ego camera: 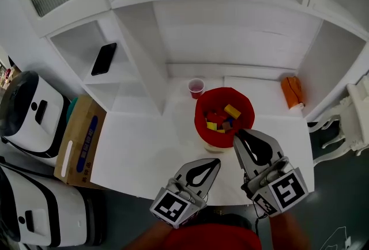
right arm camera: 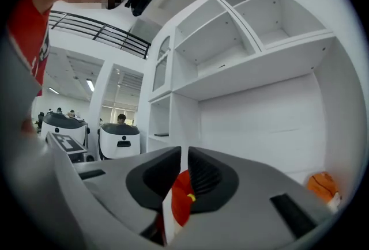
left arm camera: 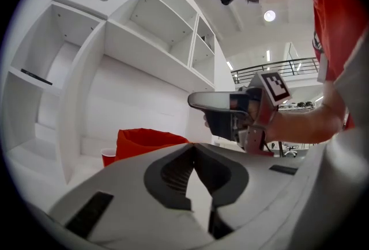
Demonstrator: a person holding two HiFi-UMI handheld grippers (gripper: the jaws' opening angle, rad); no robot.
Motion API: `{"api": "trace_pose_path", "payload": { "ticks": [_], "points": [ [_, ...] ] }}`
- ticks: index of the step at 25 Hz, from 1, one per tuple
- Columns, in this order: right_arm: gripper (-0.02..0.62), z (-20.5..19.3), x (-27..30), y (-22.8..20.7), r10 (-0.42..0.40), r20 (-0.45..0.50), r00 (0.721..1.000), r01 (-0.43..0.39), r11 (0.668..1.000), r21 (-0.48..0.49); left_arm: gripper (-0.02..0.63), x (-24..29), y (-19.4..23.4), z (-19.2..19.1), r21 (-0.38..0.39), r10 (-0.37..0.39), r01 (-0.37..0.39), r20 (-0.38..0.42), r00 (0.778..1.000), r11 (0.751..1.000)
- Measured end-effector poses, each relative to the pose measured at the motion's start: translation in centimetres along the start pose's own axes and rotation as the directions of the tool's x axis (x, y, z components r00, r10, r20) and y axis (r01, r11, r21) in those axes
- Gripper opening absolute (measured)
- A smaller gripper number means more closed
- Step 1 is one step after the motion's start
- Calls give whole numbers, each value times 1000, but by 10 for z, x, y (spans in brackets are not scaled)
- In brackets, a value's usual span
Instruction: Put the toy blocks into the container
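The toy blocks (ego camera: 232,110) lie in a heap inside the red container (ego camera: 204,106), at the centre of the head view, just above and left of the tip of my right tool (ego camera: 237,134). That tip hangs over the container's lower right rim. I count two yellow blocks and one blue one. The others are red or dark and blur into the red walls, so I cannot tell their number. There is one container, and one red cup (ego camera: 196,88) stands just beside it toward the upper left, both on the white desk (ego camera: 144,151).

My right tool is drawn nearly together, with only a thin slit between its halves. It pinches nothing, and the container shows through the slit. My left tool (ego camera: 217,161), lower centre, is pressed together and empty, over the desk's near edge.
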State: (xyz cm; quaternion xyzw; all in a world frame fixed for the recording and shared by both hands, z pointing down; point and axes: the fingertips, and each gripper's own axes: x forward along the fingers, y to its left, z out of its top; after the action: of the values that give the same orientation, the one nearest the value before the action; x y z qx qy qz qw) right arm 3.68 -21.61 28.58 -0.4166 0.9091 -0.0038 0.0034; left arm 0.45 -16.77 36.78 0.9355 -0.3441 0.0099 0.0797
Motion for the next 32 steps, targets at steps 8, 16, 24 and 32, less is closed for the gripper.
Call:
{"api": "trace_pose_path", "payload": {
  "ticks": [8, 16, 24, 32],
  "points": [
    [-12, -11, -47, 38, 6, 75, 997, -6, 1000, -6, 15, -13, -16, 22, 46, -25, 24, 29, 999, 999],
    [-12, -31, -65, 51, -35, 48, 998, 33, 999, 38, 15, -22, -38, 25, 76, -53, 51, 25, 998, 996],
    [-6, -36, -71, 54, -46, 37, 998, 44, 998, 49, 15, -25, -44, 25, 70, -57, 55, 33, 998, 996],
    [-5, -39, -73, 60, -32, 26, 999, 31, 999, 45, 15, -30, -44, 24, 73, -51, 49, 30, 998, 996]
  ]
}}
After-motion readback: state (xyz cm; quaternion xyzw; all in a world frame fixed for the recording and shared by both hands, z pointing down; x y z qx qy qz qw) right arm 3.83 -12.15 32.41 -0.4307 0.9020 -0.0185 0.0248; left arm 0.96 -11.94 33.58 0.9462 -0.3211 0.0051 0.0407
